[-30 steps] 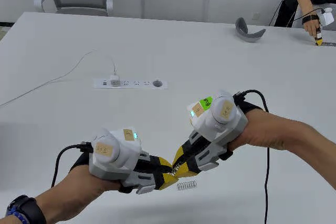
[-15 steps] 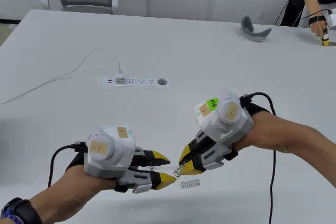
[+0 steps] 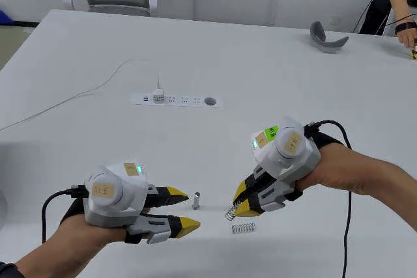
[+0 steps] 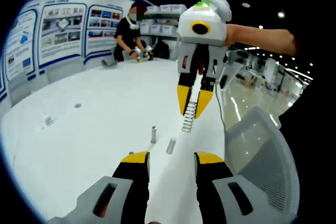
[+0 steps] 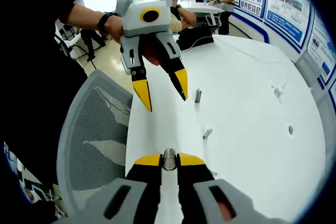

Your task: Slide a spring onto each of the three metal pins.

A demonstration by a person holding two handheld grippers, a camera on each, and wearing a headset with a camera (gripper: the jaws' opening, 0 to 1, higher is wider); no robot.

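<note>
**Lining up to thread**
Head view: right gripper pinches small coiled steel spring, tilted; short upright metal pin stands to its left, nearer left gripper. Left gripper view: jaws wide, empty. Right gripper view: spring end-on in jaws.

The jaws of the right gripper hide the upper end of the spring they pinch. The metal pin standing near the left gripper is too small to tell whether it is bare. At the far right a person is cut off by the picture's edge, leaving a forearm and hand. The white cable runs off the left edge. Writing on the wall posters is blurred
</note>
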